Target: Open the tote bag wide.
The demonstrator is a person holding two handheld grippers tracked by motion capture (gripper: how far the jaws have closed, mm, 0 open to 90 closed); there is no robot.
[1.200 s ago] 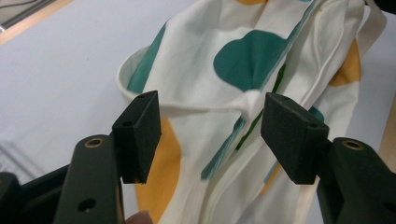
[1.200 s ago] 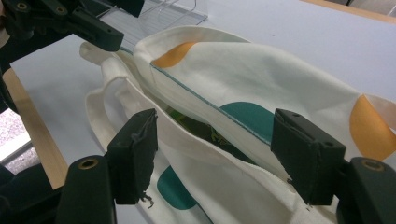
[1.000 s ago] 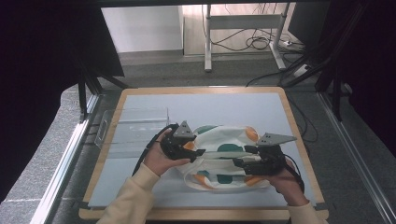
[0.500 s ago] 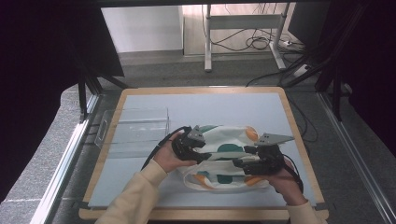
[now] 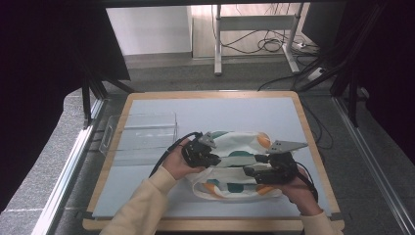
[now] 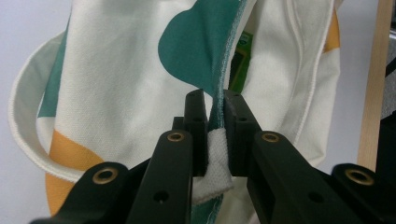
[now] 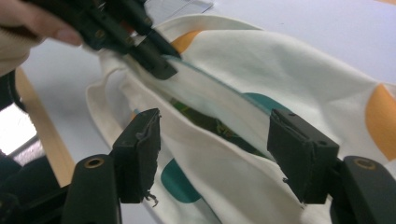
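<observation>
One cloth bag (image 5: pixel 235 164) is seen lying near the front of the table (image 5: pixel 205 110), cream with teal and orange blobs, so that's one bag and two grippers. One clear box (image 5: pixel 142 134) is parked just left of it. The bag's top edge is pinched by the left gripper (image 5: pixel 208 155), whose jaws have just been closing on the fabric. The right gripper (image 5: pixel 254 171) is held spread wide over the bag's mouth, nothing pressed. Something green (image 7: pixel 205 121) can be spotted inside the bag, but no writing can be read anywhere.
</observation>
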